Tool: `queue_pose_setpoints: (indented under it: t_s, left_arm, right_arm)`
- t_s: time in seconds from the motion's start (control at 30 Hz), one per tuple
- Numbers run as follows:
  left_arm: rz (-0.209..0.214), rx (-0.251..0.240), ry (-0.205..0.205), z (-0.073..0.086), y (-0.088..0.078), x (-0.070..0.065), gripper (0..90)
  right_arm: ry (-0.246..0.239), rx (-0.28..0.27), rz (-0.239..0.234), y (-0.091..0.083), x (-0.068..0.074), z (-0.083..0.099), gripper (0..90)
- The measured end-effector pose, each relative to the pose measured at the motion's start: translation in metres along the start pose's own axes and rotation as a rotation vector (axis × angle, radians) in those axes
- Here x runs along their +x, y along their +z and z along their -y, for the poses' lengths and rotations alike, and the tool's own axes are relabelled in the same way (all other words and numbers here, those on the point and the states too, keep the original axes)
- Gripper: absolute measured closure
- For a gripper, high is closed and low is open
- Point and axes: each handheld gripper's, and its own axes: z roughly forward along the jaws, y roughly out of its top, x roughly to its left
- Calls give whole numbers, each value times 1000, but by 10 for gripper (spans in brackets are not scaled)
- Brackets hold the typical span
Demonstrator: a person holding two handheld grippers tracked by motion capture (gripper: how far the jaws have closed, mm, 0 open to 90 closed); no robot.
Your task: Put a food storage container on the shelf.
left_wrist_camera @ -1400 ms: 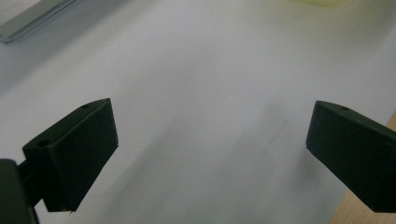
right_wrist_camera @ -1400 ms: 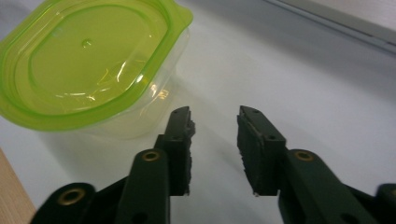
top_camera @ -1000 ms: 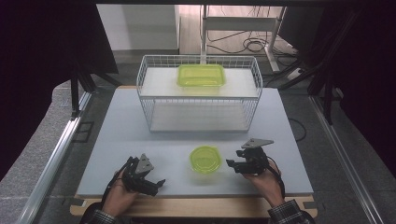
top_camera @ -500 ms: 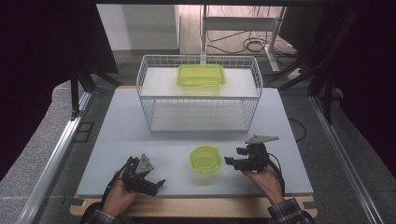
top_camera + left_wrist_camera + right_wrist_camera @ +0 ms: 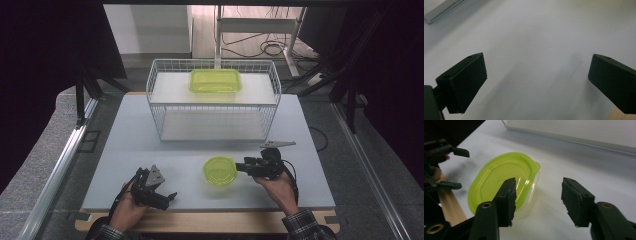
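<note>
At the near edge of the table, just right of centre, sits the round green container with its lid on, and my right gripper is lined up level with it from the right, jaws spread wide and holding nothing. In the right gripper view the container lies just ahead of the left jaw, its small pour tab turned towards the gap, so I judge the approach is aimed at pinching the rim near that tab; I would say the jaws stand close to the rim but apart from it. I keep the gripper low and flat because the container is shallow and the rim is the only edge to catch. My left gripper rests down at the front-left corner, well apart from the container, jaws released over bare table in the left gripper view, parked there to stay clear of the right hand's path. Beyond the container stands the white wire basket, with a rectangular green container on its upper shelf. Nothing lies between my right gripper and the round container; the basket's front wall is the nearest obstacle behind it. The light plastic may slide when one jaw touches first.
</note>
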Motion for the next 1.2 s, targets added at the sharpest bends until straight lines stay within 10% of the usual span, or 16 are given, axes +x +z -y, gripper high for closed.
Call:
queue_pose_setpoints:
  t_s: [0.7,1.2]
  left_arm:
    - [6,9,15,0,1,-2,18]
    - [0,4,15,0,0,-1,18]
  right_arm:
    - [247,110,-166,29,-14,-5,791]
    - [306,102,-239,26,-14,-10,813]
